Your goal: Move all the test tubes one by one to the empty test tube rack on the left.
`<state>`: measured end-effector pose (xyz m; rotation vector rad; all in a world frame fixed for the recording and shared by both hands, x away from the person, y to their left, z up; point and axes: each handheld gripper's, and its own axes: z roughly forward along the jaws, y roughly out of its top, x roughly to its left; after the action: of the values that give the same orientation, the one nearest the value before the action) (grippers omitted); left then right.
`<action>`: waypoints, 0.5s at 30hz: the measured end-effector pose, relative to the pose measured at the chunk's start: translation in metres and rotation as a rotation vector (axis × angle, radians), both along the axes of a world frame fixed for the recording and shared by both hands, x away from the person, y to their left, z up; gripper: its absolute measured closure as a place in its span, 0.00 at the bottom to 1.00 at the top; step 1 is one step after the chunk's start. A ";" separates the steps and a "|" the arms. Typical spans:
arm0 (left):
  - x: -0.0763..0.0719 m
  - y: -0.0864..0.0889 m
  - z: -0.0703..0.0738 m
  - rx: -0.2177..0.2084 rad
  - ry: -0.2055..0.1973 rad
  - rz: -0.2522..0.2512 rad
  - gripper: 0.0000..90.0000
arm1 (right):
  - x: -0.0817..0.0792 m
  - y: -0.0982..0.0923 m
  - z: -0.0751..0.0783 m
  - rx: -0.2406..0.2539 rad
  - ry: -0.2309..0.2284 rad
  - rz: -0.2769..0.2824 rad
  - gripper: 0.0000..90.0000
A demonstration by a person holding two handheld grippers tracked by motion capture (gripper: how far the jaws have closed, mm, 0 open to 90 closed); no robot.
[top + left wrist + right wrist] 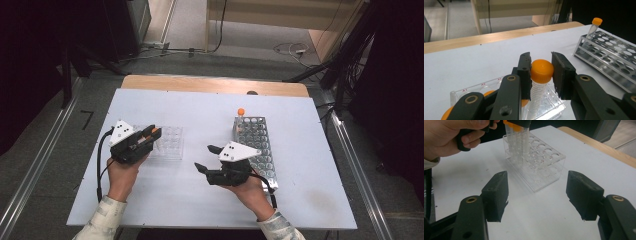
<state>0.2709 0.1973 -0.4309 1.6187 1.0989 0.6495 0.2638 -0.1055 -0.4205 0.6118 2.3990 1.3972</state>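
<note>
At the left of the white table [200, 200], the left gripper [146, 136] is clenched on an orange-capped tube [540, 75]; in the left gripper view its two black jaws press on either side of the cap, and the clear, graduated body of the tube hangs straight down into a well of the clear plastic rack [167, 143]. More orange caps show low in that view, just beside the held tube and behind the jaws. In the right gripper view the tube stands upright in the near corner of the clear rack [541, 167], with the person's left hand [449, 137] wrapped round the gripper above it. Toward the middle of the table, well apart from the clear rack, the right gripper [206, 157] hovers with its jaws spread wide and nothing between them. Just to its right stands a long metal rack [256, 140], with a single orange-capped tube [241, 112] upright at its far end
</note>
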 end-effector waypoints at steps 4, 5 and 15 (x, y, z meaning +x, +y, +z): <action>0.000 0.000 0.000 -0.001 -0.002 -0.004 0.77 | 0.000 0.000 0.000 -0.002 -0.001 0.001 0.37; -0.001 0.000 0.000 0.001 -0.004 -0.007 0.76 | 0.000 0.000 0.000 -0.003 -0.001 0.002 0.37; -0.003 0.001 0.002 -0.023 -0.015 -0.001 0.59 | 0.000 0.000 0.000 -0.001 -0.002 -0.002 0.37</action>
<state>0.2683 0.1985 -0.4284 1.5920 1.0916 0.6448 0.2642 -0.1057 -0.4205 0.6116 2.3967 1.3955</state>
